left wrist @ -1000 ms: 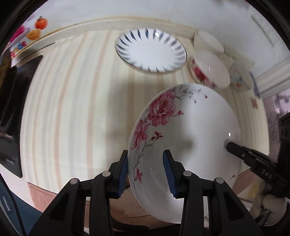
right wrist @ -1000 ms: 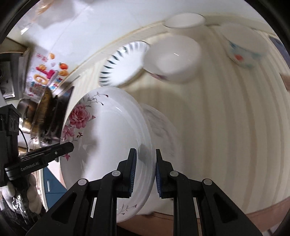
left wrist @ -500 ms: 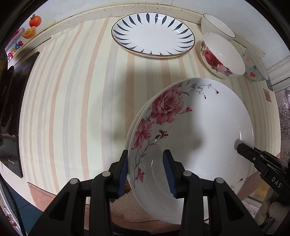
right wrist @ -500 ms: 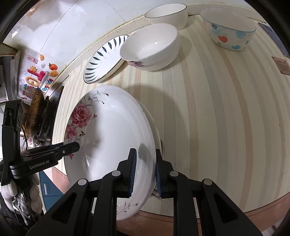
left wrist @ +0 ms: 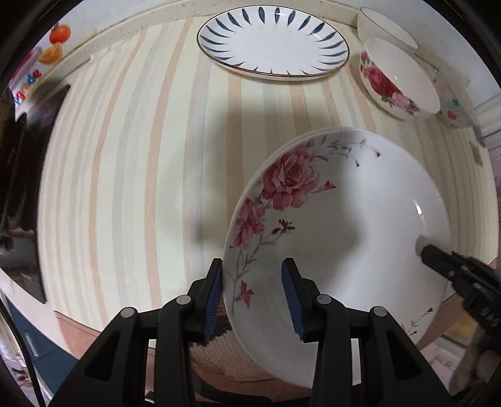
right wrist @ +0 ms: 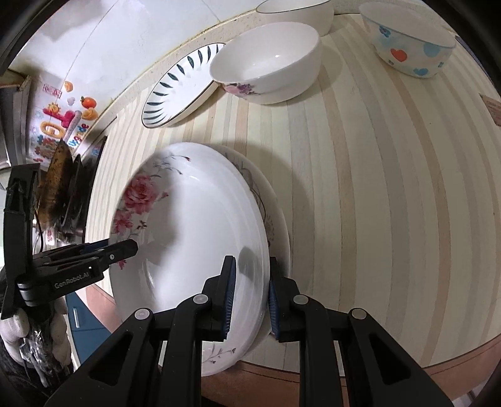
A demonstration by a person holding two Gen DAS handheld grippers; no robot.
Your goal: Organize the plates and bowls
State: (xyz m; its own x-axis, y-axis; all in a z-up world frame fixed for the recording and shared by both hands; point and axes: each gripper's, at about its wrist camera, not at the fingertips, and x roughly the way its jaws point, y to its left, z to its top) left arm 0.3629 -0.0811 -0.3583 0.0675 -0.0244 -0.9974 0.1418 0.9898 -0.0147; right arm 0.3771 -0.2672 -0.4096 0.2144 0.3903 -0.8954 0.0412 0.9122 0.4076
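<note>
Change since earlier frame: rose plate (left wrist: 344, 238) sits lower over the plate beneath than half a second ago; both clamps unchanged.
Left hand-held gripper (left wrist: 253, 294): jaws moderately apart, closed on the near-left rim of the rose plate — one blue pad inside the rim, one outside.
Right hand-held gripper (right wrist: 249, 294): jaws narrowly apart, clamped on the opposite rim of the same plate.
Rose plate position: tilted, at the near edge of the striped bench (left wrist: 141, 156), directly over a second floral plate (right wrist: 269, 200).
Right wrist view only: most of the second floral plate's rim beyond the rose plate; whether the two touch cannot be told. Also wall stickers (right wrist: 62, 119) at far left.
Left wrist view only: the whole blue-leaf plate (left wrist: 272, 47), unobstructed; the right view has it partly behind a bowl.
Plate count: three — rose, second floral, blue-leaf.
Bowl count: three at the far side — rose bowl (right wrist: 269, 62), plain white bowl (right wrist: 297, 12), heart-pattern bowl (right wrist: 410, 47).
</note>
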